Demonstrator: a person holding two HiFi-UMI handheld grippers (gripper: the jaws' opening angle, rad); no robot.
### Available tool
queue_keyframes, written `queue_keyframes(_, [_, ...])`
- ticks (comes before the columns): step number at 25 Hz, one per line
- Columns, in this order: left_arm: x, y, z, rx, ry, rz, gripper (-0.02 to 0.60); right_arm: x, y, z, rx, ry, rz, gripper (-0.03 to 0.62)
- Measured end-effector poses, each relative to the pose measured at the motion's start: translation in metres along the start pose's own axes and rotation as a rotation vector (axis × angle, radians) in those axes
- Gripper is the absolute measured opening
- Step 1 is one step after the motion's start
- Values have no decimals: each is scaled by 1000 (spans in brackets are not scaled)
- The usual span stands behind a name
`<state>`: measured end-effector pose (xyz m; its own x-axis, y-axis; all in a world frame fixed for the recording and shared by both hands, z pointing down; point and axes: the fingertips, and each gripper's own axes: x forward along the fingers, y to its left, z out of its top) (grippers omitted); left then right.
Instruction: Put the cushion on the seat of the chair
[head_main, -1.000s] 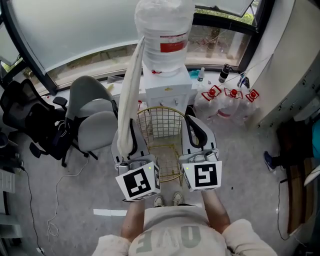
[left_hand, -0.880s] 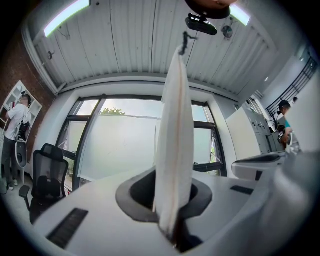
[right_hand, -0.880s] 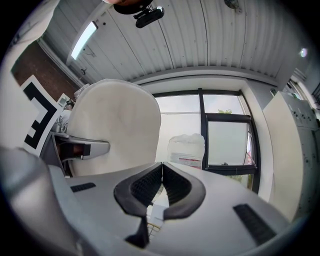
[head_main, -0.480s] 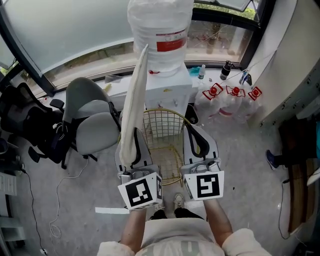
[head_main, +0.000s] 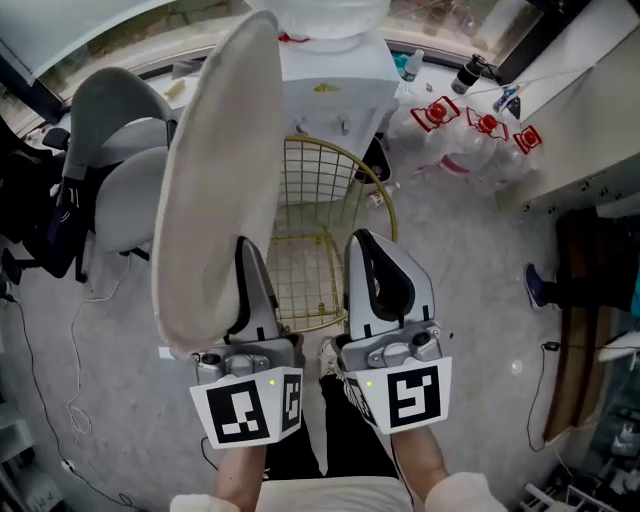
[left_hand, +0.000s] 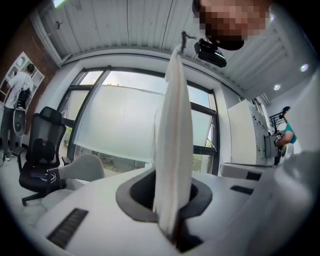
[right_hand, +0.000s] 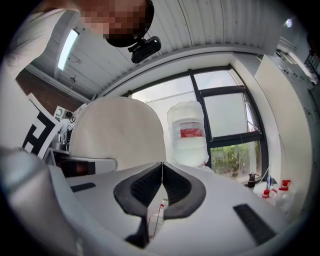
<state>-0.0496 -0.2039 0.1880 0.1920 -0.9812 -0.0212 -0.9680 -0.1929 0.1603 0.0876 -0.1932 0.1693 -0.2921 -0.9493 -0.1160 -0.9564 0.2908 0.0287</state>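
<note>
Left gripper (head_main: 249, 265) clamped the cushion (head_main: 215, 170) by its near edge, upright over the wire chair (head_main: 322, 195), presumably for lowering; right gripper (head_main: 372, 262) closed, empty.

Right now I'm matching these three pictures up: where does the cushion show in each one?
Head view: cushion left of centre, tall and tilted.
Left gripper view: dead centre, edge-on.
Right gripper view: left of centre, broad face showing.
Shared landmark: the window.
</note>
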Motion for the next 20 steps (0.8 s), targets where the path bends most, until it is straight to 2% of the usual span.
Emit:
queue_keyframes(5, [-18, 6, -80, 18, 82, 34, 44, -21, -2, -85, 46, 104, -30, 18])
queue_keyframes(10, [-35, 25, -150, -40, 164, 71, 44, -43, -2, -154, 80, 206, -42, 18])
queue_keyframes(14, [-45, 34, -186, -95, 204, 64, 44, -52, -1, -182, 109, 240, -48, 18])
queue_keyframes(18, [-54, 35, -203, -130, 225, 50, 44, -56, 6, -190, 60, 261, -30, 18])
queue_keyframes(20, [-55, 32, -208, -153, 231, 45, 44, -56, 6, -192, 71, 264, -32, 18])
